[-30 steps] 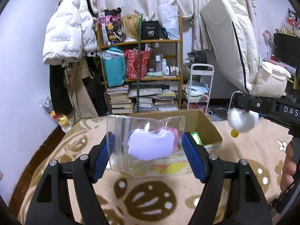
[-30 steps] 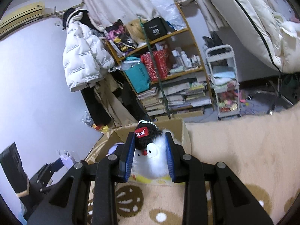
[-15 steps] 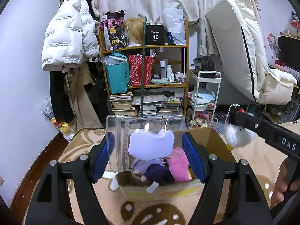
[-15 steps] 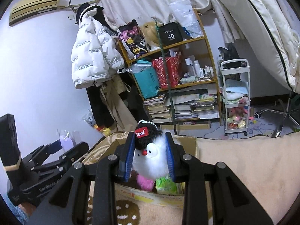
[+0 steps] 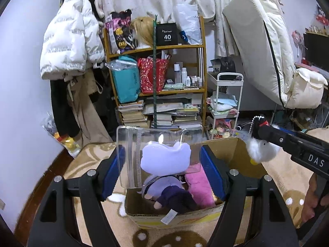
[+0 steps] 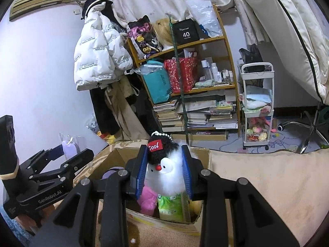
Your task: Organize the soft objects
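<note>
My left gripper [image 5: 162,164] is shut on a clear plastic pouch [image 5: 131,156] with a lilac plush [image 5: 166,158] inside, held above the near left part of an open cardboard box [image 5: 232,150]. The box holds a purple doll [image 5: 170,193] and a pink plush [image 5: 198,183]. My right gripper [image 6: 164,173] is shut on a white fluffy penguin plush [image 6: 166,175] with a black "Cool" cap, held over the box [image 6: 115,154]. The penguin [image 5: 261,150] also shows at the right of the left wrist view. A green packet [image 6: 170,207] lies in the box.
The box stands on a beige patterned rug [image 5: 277,177]. Behind it are a cluttered wooden shelf [image 5: 160,82], a white cart [image 5: 226,103], a hanging white jacket [image 5: 70,47] and a leaning mattress [image 5: 263,51]. The left gripper [image 6: 67,160] sits left of the box in the right wrist view.
Both grippers have risen and moved forward over the box with their loads; the box's inside now shows below them.
</note>
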Motion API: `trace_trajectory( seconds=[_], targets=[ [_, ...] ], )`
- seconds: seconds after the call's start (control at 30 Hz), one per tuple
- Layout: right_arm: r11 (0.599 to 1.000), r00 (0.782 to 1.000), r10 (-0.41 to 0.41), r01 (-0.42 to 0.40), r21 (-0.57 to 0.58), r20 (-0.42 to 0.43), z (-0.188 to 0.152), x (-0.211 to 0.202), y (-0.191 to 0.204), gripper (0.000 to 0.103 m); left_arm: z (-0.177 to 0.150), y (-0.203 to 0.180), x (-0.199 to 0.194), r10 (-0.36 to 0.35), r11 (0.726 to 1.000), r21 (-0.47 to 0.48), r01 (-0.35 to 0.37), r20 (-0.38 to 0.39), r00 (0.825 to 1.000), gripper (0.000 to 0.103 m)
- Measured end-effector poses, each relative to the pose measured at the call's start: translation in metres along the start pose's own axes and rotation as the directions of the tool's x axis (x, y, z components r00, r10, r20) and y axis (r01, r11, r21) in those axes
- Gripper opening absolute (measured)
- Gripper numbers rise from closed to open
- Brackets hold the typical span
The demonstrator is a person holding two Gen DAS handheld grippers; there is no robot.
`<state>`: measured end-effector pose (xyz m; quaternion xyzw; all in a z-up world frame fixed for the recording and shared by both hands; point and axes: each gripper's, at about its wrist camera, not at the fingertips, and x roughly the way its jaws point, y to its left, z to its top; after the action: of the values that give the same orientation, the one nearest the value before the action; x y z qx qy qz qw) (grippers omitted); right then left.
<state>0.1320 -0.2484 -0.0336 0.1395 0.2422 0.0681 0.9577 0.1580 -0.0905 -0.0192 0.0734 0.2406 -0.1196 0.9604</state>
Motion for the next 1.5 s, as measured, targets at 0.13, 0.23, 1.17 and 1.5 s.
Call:
trace_trajectory(
  seconds=[0.13, 0.23, 1.17, 1.5],
  targets=[
    [1.000, 1.000, 0.004, -0.004, 0.012, -0.011, -0.003, 0.004, -0.004, 0.033, -0.003, 0.003, 0.014, -0.013, 1.000, -0.027, 0.012, -0.032, 0.999, 0.074],
    [1.000, 1.000, 0.003, -0.003, 0.012, -0.018, -0.006, 0.007, -0.005, 0.034, -0.005, 0.002, 0.021, -0.031, 0.999, -0.029, 0.029, -0.054, 0.998, 0.074],
    [1.000, 0.995, 0.017, -0.017, 0.000, -0.097, -0.020, 0.013, -0.003, 0.037, -0.013, 0.008, 0.024, -0.040, 0.999, -0.038, 0.035, -0.135, 0.990, 0.086],
    [0.999, 0.998, -0.032, 0.033, 0.017, -0.051, -0.016, -0.009, -0.001, 0.069, -0.015, 0.020, -0.018, 0.017, 1.000, -0.015, -0.019, -0.126, 0.992, 0.087]
  ],
)
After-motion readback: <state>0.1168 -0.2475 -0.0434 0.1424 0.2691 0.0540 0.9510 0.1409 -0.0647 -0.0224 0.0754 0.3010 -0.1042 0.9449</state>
